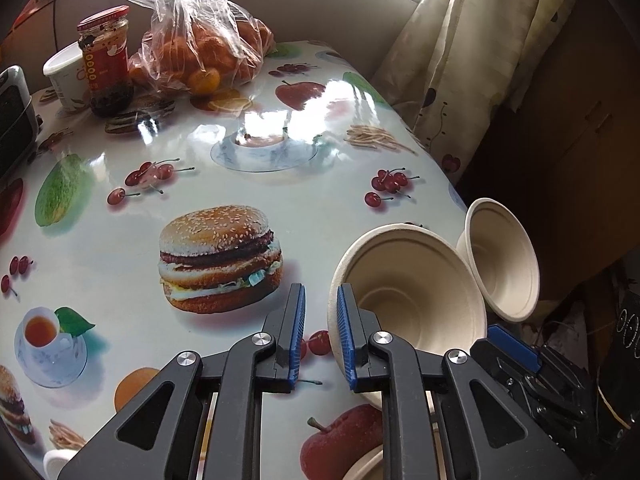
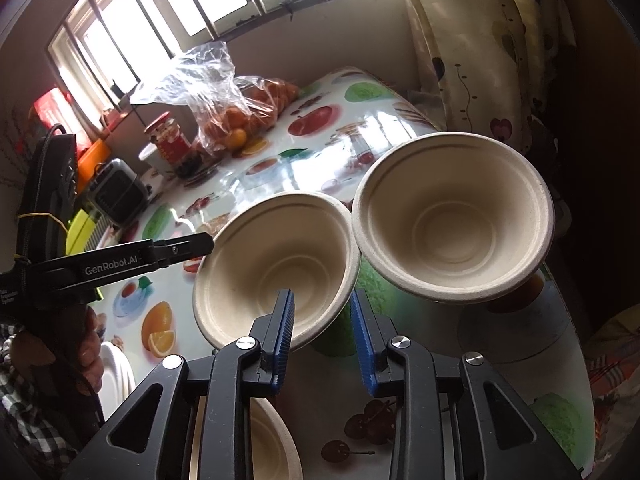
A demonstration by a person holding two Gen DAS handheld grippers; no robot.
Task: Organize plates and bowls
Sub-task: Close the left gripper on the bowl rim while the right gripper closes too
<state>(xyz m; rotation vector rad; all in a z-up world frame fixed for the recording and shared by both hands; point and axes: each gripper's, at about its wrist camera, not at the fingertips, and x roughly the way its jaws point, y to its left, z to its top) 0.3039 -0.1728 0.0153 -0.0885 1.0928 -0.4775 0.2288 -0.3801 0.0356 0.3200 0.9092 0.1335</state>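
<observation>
Although the round table (image 1: 248, 200), covered in a glossy cloth printed with burgers and fruit, held several pieces of tableware, little looked organized yet.

Two beige paper bowls sat side by side near its right edge, rims touching, neither nested in the other. The far bowl (image 2: 452, 216) lay right at the table's edge. A third bowl (image 2: 276, 440) and some white plates (image 2: 118, 376) waited lower down, close to the person. Stacking seemed still ahead.

Both grippers met at the near bowl (image 2: 276, 256). The right gripper (image 2: 322, 300) had its jaws parted astride the bowl's near wall, one pad inside and one outside, with a clear gap, so it was not clamped. The left gripper (image 1: 320, 292), held in a hand (image 2: 86, 356) with a checked sleeve, had its jaws narrow but apart. The bowl's rim lay against one pad, and a strip of tablecloth showed before the other. I could not tell whether the bowls stood flat or tipped.

Around them, a pale patterned curtain (image 1: 460, 52) hung to the right. At the back stood a clear plastic bag of oranges (image 1: 200, 40), a dark boxy appliance (image 1: 14, 120), a red-lidded jar (image 1: 106, 60) and a white tub (image 1: 64, 76), all well apart from the bowls.

Nothing blocked the middle of the table. The likelier trouble was two grippers crowding one bowl, and a nudge sending the far bowl over the edge.
</observation>
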